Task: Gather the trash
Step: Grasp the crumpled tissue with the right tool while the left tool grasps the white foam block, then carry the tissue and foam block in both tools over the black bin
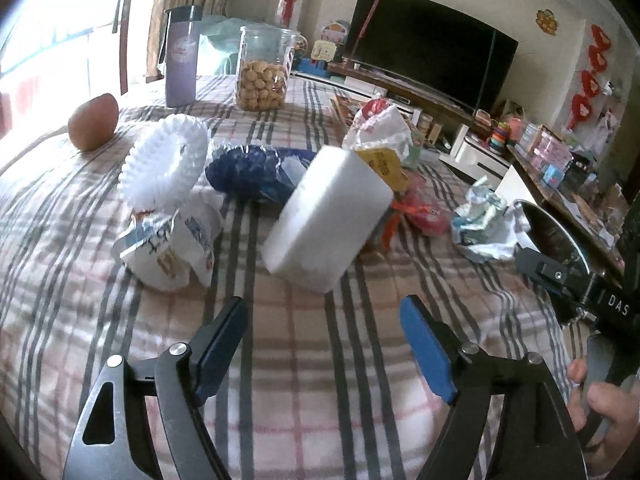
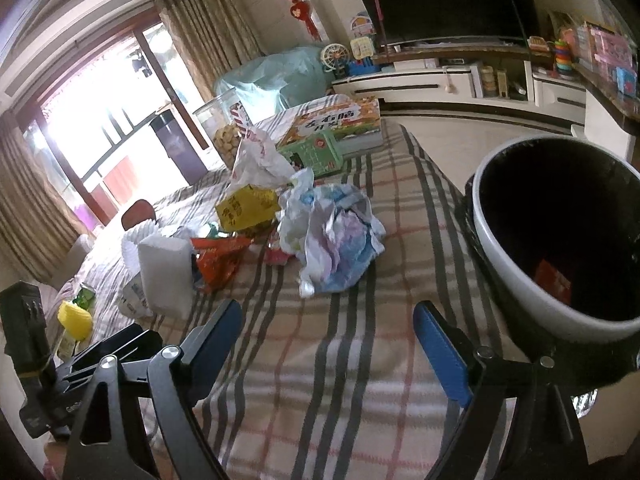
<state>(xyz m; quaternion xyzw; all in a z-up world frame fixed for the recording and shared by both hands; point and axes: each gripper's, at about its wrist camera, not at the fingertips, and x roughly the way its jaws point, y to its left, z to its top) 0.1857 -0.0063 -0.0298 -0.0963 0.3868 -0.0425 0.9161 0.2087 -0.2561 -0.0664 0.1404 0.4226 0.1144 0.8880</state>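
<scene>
Both my tools hang empty over the plaid-cloth worktop (image 1: pixel 312 360): left tool (image 1: pixel 324 344) wide apart, right tool (image 2: pixel 328 344) likewise. Nearest my left is the white foam block (image 1: pixel 328 216), tilted on edge among the litter; I'd square the pads to its flat faces and squeeze gently, since foam likely crushes or slips. Before my right lies the crumpled white-and-blue plastic wrapper (image 2: pixel 336 236). Just beside it, off the worktop's edge, is the white round bin with black liner (image 2: pixel 520 280).

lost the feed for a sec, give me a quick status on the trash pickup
Left hand-held gripper open, empty; right hand-held gripper same. White foam block ahead of left, crumpled paper ahead of right. Bin at right, nothing blocking.
</scene>
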